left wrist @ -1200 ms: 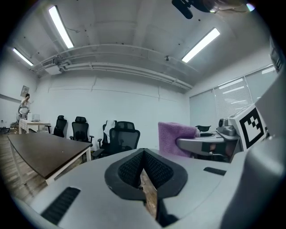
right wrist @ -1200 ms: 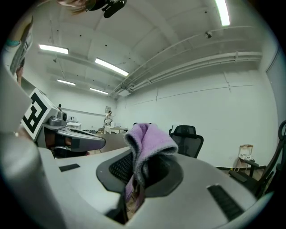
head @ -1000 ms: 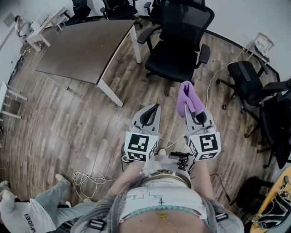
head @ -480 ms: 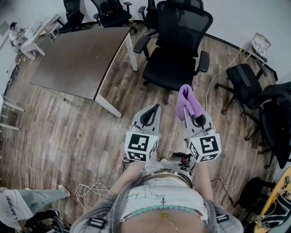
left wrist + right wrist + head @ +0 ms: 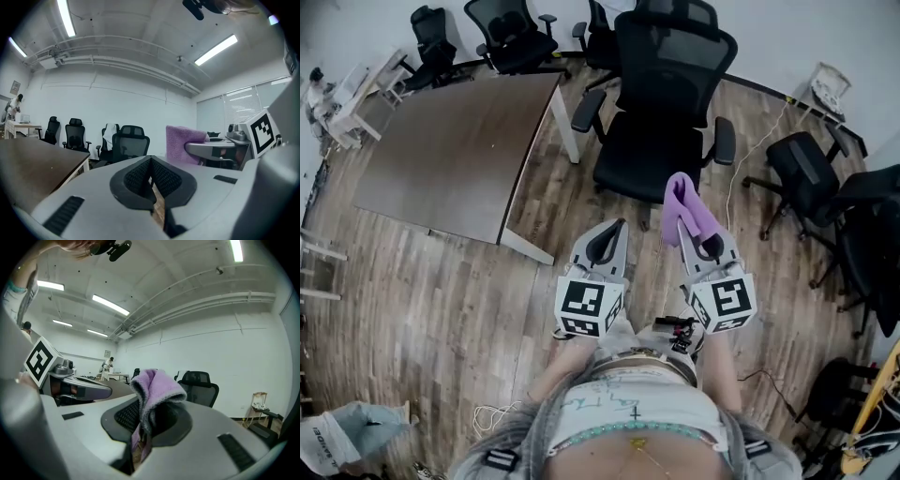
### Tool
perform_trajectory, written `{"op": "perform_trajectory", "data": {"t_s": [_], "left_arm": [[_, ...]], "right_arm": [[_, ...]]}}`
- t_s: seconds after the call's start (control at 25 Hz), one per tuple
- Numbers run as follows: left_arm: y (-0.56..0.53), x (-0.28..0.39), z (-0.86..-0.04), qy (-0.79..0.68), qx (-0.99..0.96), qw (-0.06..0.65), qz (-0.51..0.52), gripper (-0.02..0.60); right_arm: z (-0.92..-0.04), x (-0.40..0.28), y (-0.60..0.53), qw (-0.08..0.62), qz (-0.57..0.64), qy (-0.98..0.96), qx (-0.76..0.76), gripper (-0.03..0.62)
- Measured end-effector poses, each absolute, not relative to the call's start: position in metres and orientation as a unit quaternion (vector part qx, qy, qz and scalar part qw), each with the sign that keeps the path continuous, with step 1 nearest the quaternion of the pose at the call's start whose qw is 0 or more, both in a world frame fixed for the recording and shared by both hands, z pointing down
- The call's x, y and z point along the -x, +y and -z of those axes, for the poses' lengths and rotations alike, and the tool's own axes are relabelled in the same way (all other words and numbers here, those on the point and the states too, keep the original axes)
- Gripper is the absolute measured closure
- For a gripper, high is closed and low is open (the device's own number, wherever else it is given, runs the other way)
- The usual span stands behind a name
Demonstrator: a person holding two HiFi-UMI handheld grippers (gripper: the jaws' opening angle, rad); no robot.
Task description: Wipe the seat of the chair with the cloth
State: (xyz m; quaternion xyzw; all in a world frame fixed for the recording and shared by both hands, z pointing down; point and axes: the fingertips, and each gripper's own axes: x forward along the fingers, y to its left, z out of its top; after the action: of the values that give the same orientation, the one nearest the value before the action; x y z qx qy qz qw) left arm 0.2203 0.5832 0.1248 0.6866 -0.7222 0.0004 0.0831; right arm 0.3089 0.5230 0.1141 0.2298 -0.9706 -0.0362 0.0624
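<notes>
Fingers of right gripper (image 5: 689, 231) pinch cloth (image 5: 680, 199) near front edge of seat (image 5: 645, 155).

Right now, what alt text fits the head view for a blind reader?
The right gripper holds a folded purple cloth in front of a black mesh-backed office chair; the left gripper beside it is shut and empty. A brown table stands left of the chair.

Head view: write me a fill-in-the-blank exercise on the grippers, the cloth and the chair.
1. The cloth clamped in the right gripper is ____ in colour.
2. The left gripper has its jaws together, shut on ____.
3. In the head view, the brown table stands to the ____ of the black chair.

Missing words: purple; nothing; left.
</notes>
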Motion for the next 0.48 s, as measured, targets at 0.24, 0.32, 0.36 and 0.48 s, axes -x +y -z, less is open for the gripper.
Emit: {"op": "perform_trajectory", "data": {"t_s": [0.24, 0.32, 0.36, 0.48], "left_arm": [[0.571, -0.193, -0.123, -0.716, -0.694, 0.081, -0.006, 0.578], [0.566, -0.186, -0.12, -0.715, -0.695, 0.078, -0.006, 0.578], [0.563, -0.183, -0.12, -0.714, -0.696, 0.077, -0.007, 0.578], [0.551, -0.175, -0.122, -0.713, -0.697, 0.083, -0.008, 0.578]], "right_arm": [[-0.114, -0.278, 0.513, 0.06, 0.037, -0.969, -0.236, 0.546], [-0.115, -0.271, 0.509, 0.061, 0.032, -0.969, -0.238, 0.546], [-0.116, -0.267, 0.505, 0.062, 0.03, -0.969, -0.239, 0.546], [-0.116, -0.259, 0.493, 0.064, 0.027, -0.969, -0.238, 0.546]]}}
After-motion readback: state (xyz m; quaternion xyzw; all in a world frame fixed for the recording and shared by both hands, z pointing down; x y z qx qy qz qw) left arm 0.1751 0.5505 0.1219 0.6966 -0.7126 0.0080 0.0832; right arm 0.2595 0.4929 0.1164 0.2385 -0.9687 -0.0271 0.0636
